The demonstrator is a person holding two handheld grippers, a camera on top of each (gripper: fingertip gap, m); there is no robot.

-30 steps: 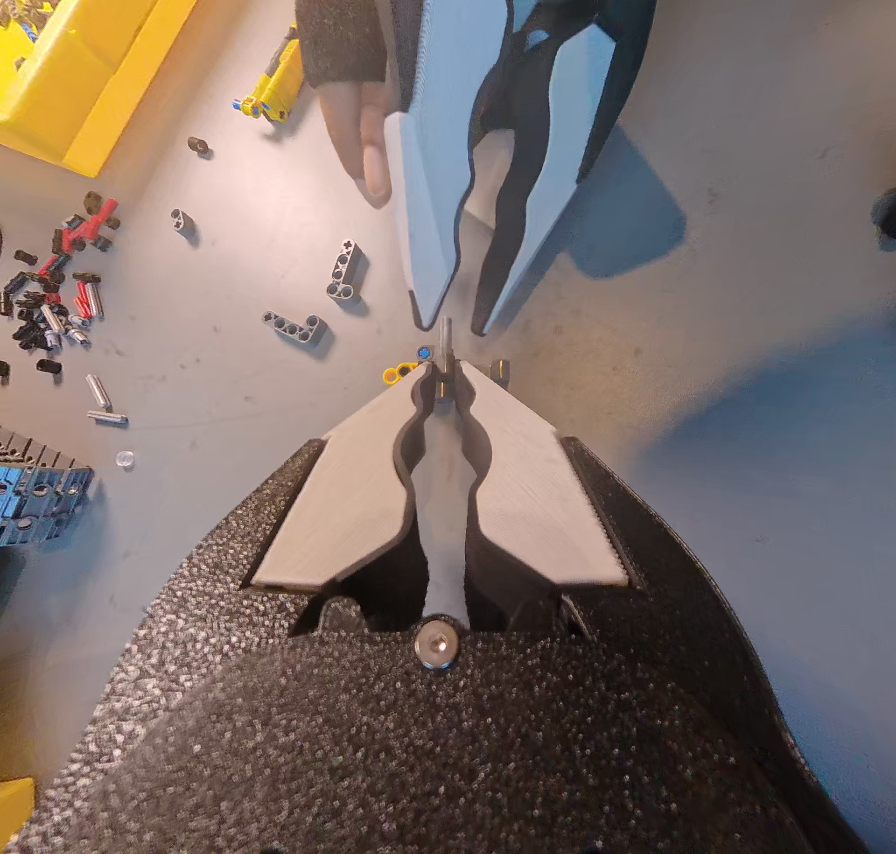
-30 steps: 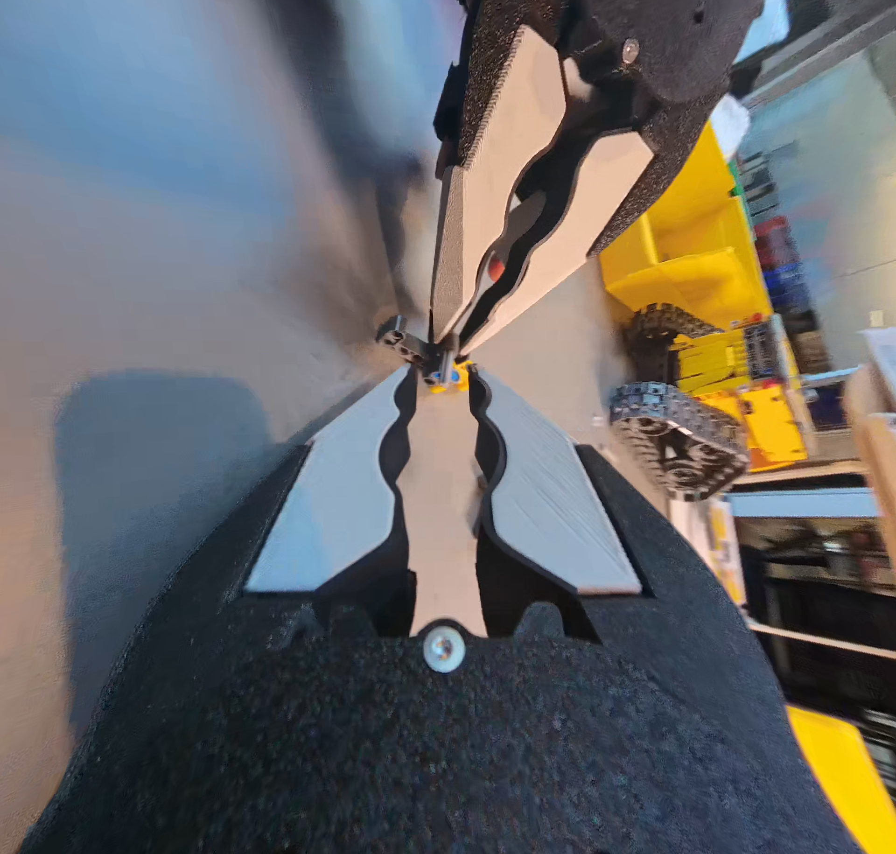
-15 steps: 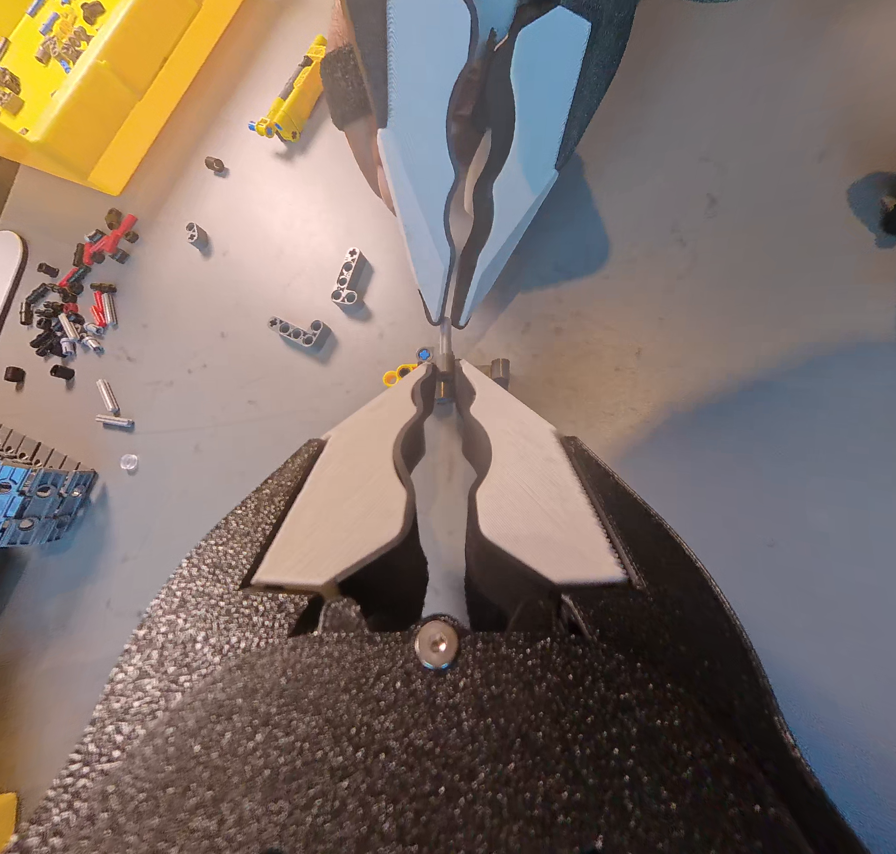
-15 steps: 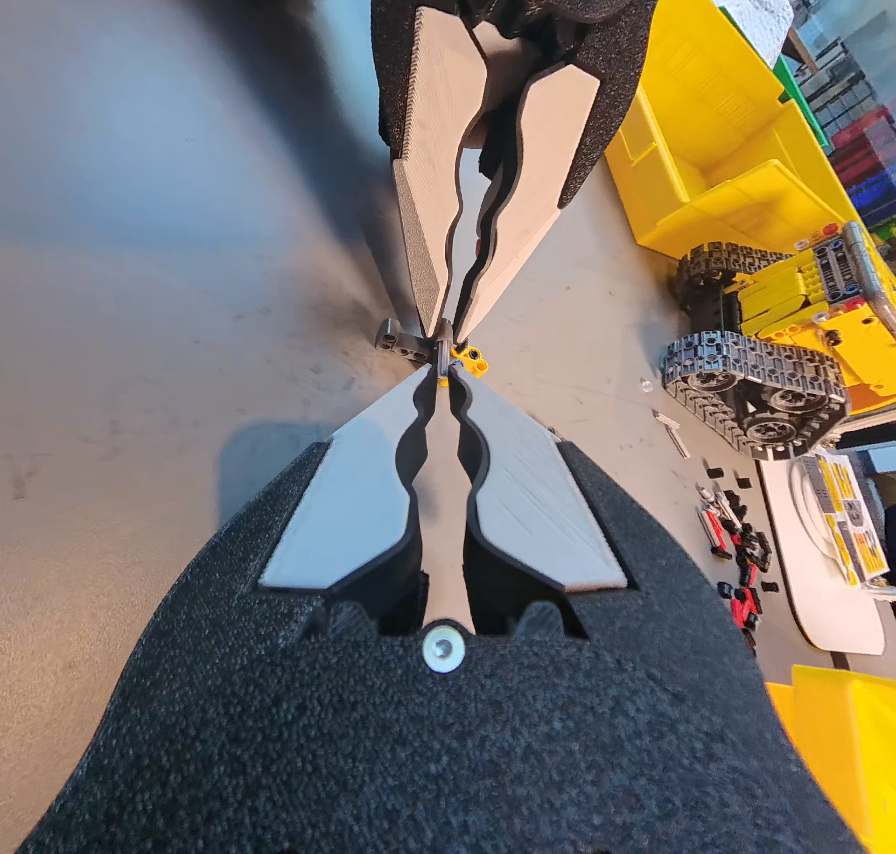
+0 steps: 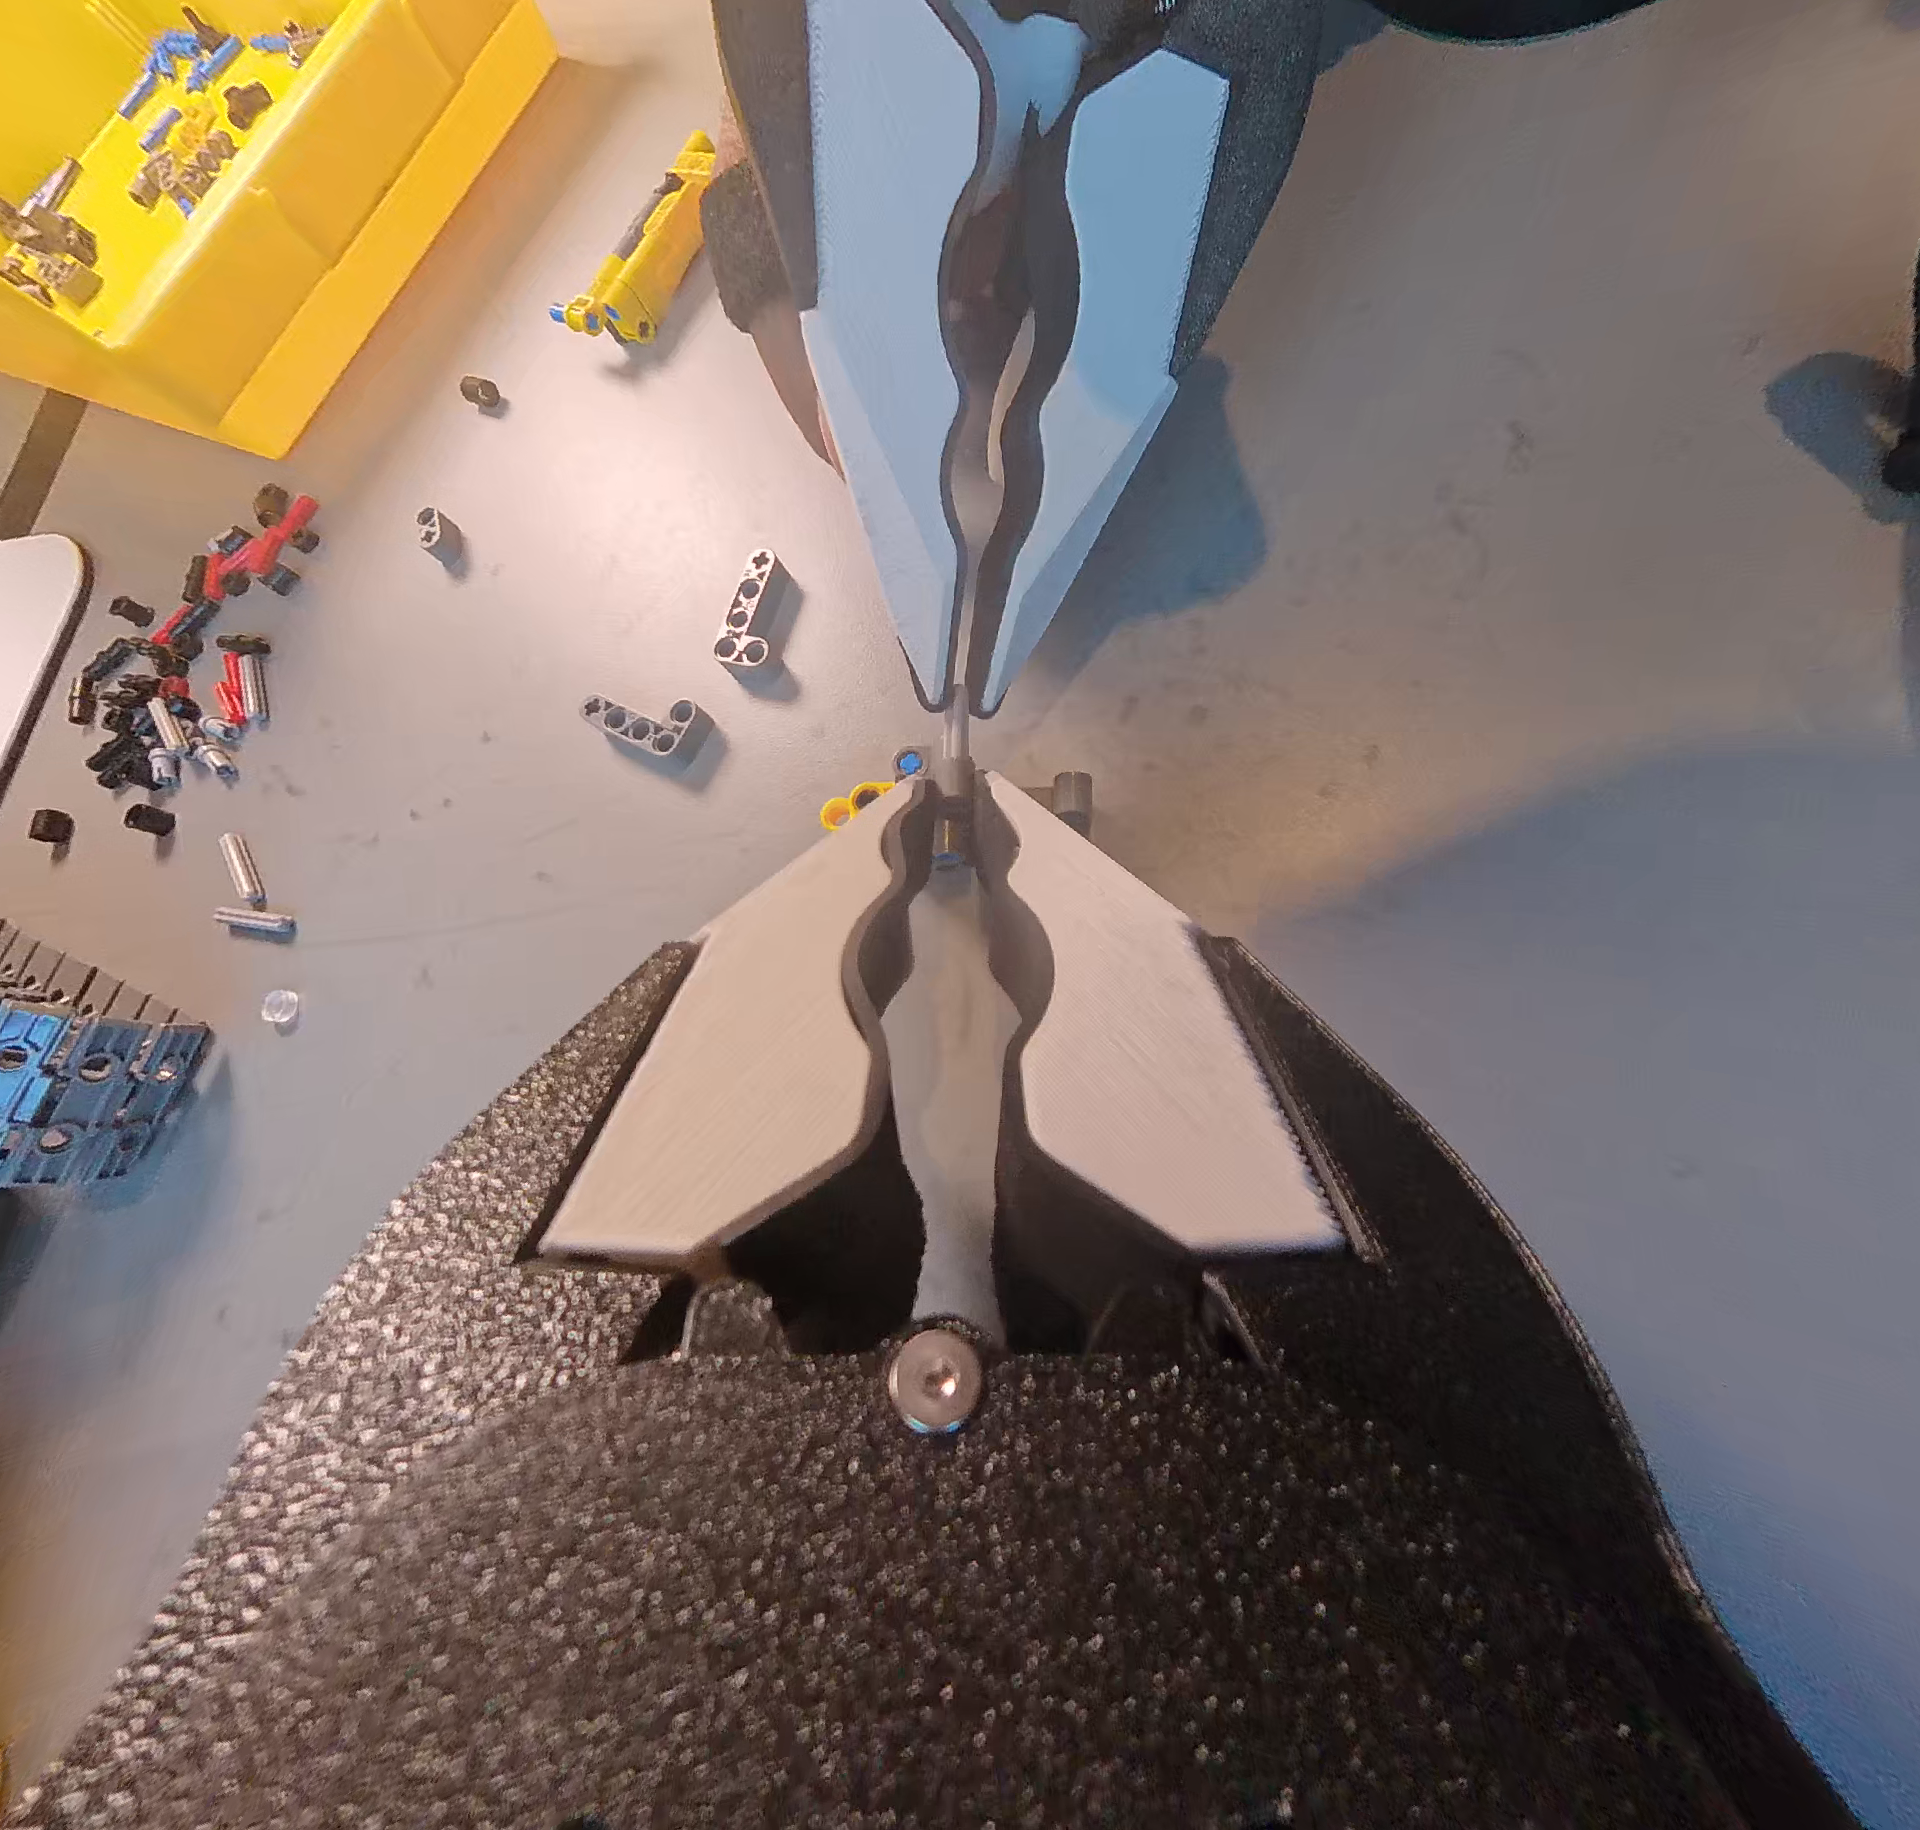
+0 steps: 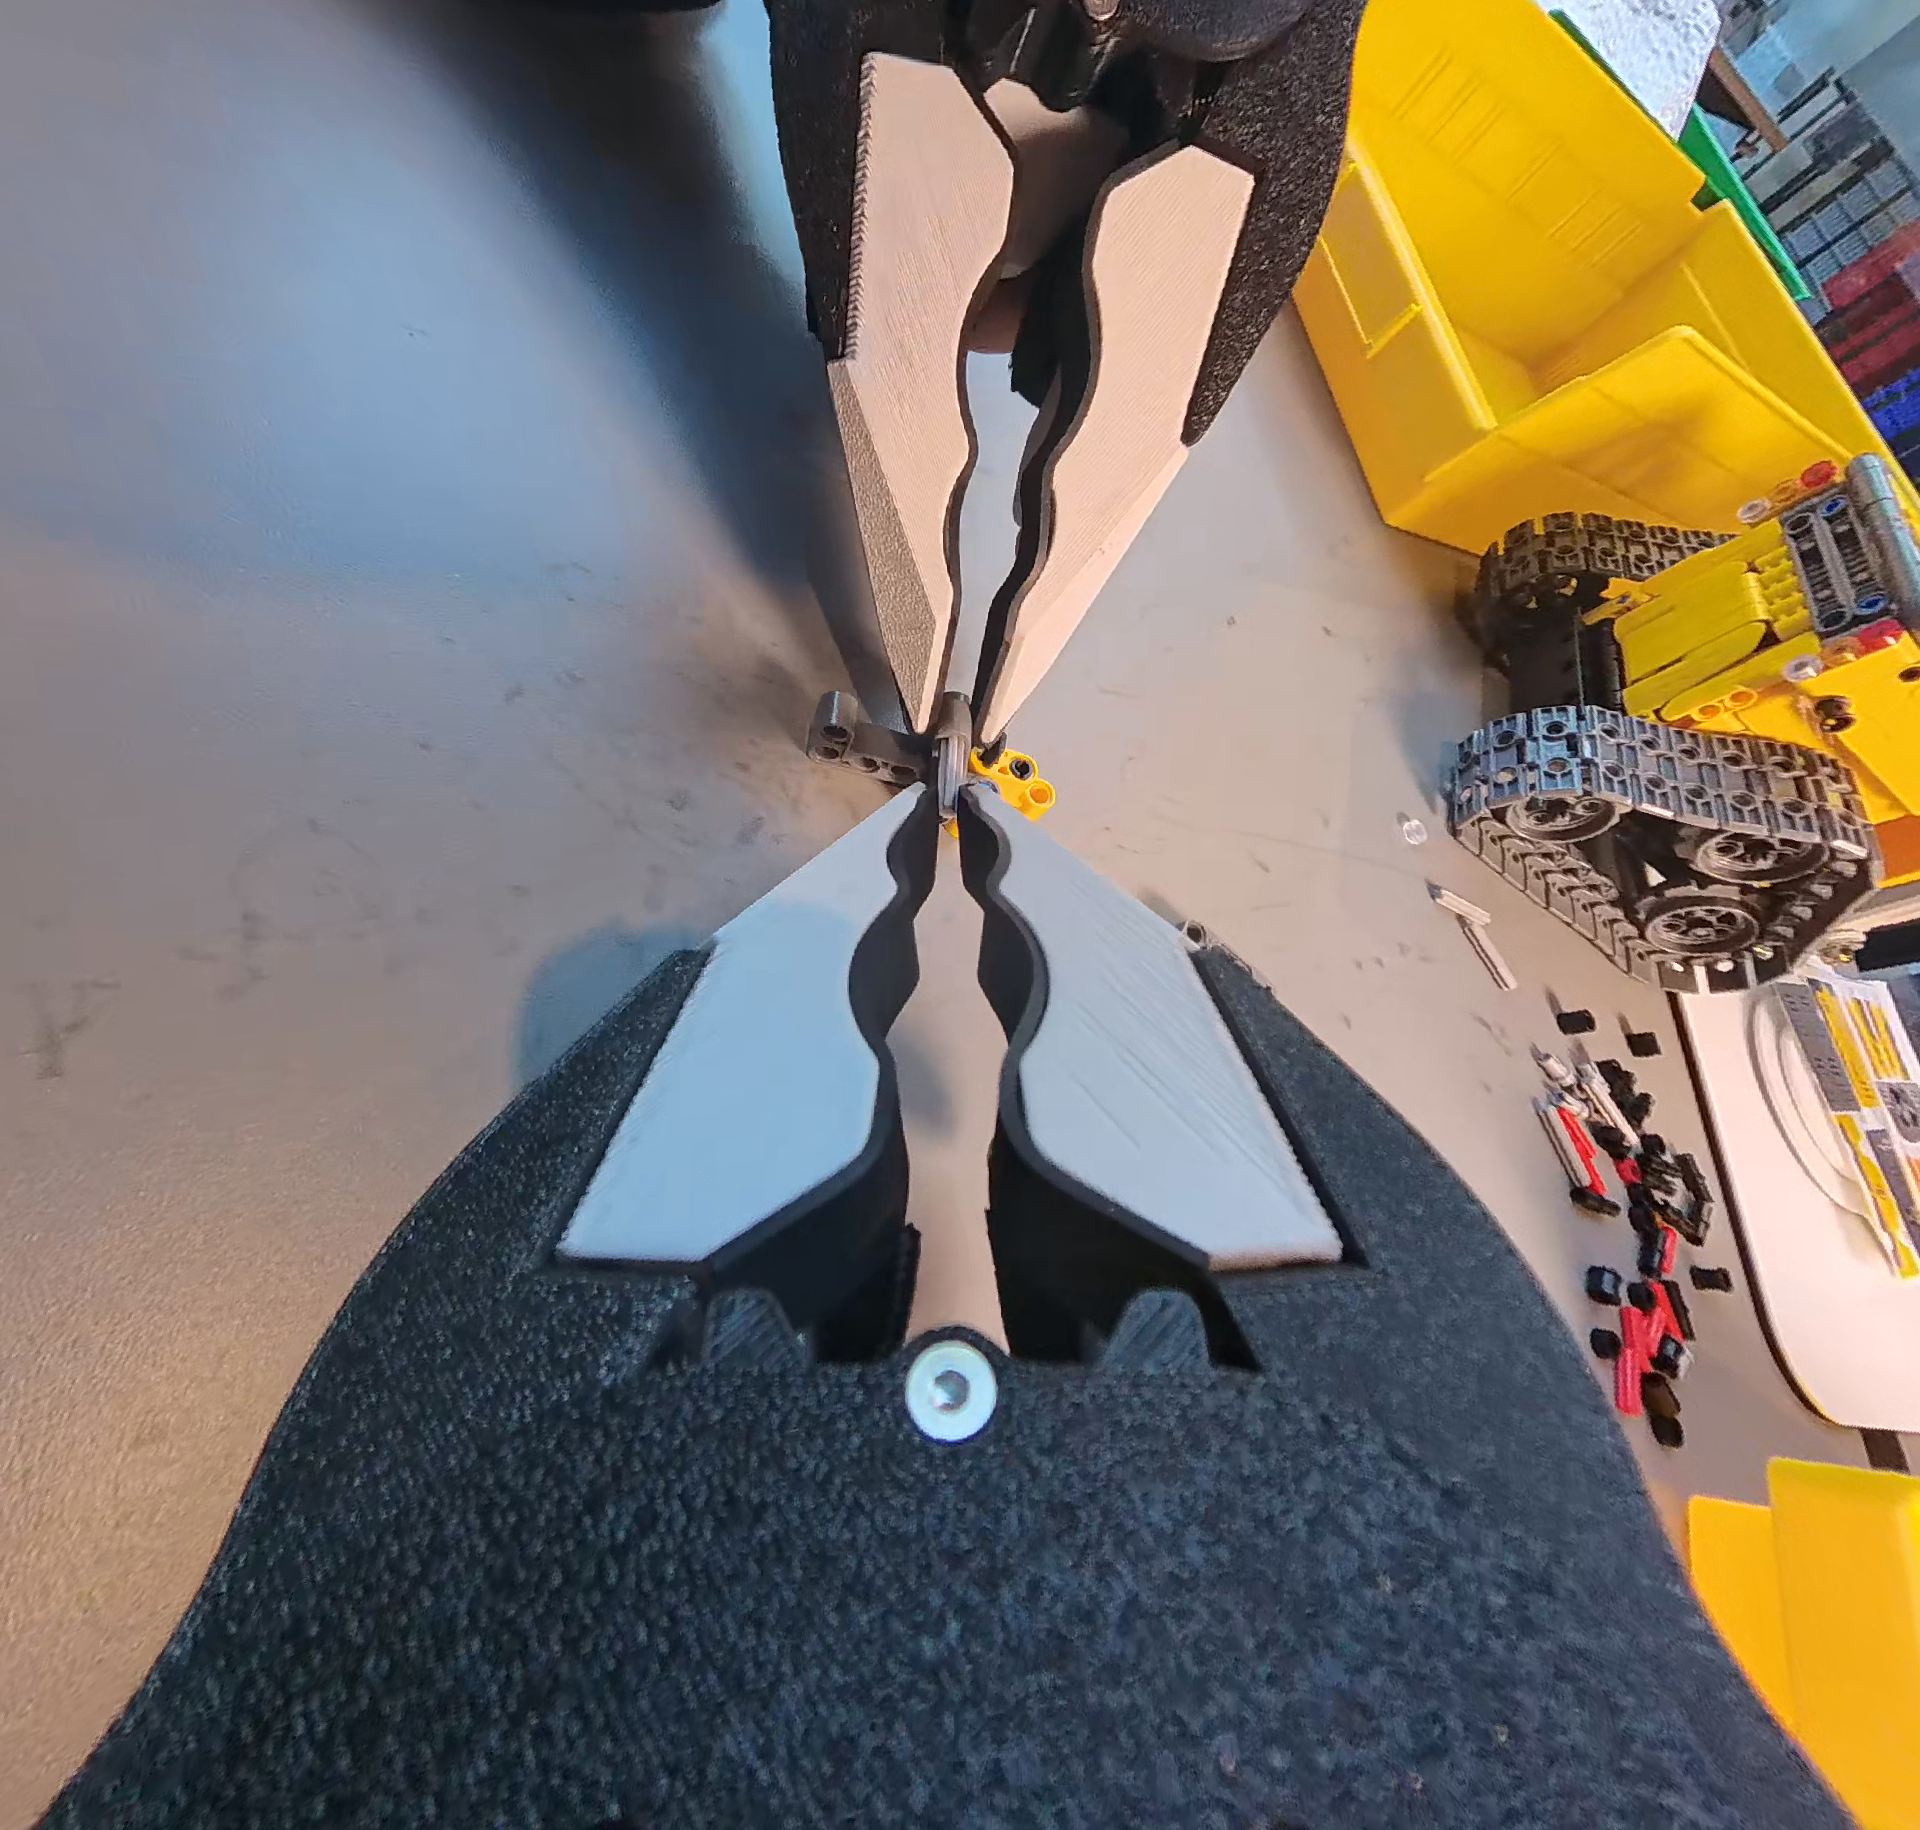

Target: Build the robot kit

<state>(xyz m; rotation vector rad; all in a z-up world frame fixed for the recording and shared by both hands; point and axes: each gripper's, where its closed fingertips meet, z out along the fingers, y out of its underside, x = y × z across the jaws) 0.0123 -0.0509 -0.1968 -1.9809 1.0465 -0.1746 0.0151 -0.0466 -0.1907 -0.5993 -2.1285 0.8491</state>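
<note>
1. The left gripper (image 5: 951,812) has its fingers closed to a narrow slit, pinching a small dark connector piece (image 5: 948,824) at the very tips, held just above the grey surface (image 5: 1455,533)
2. A thin grey axle (image 5: 956,736) sticks out of that piece towards the far side, and the right gripper (image 5: 958,705) meets it head on, tip to tip
3. The right gripper's fingers (image 6: 862,1032) are likewise nearly shut and grip the far end of the axle; in its own view a small dark ring-shaped piece (image 6: 951,757) sits between the two sets of tips
4. Whether the axle is fully seated in the connector I cannot tell; the joint is too small and partly hidden by the tips
5. Just below the meeting point lie a yellow pin connector (image 6: 1013,778) and a dark grey angled beam (image 6: 857,746), both loose on the surface
6. To the left of the left gripper are an L-shaped grey beam (image 5: 649,731), a short grey beam (image 5: 750,606), a scatter of black and red pins (image 5: 177,679) and a yellow parts bin (image 5: 249,170)
7. In the right wrist view a yellow tracked model (image 6: 1704,752) stands off to the right, well apart from both grippers
</note>
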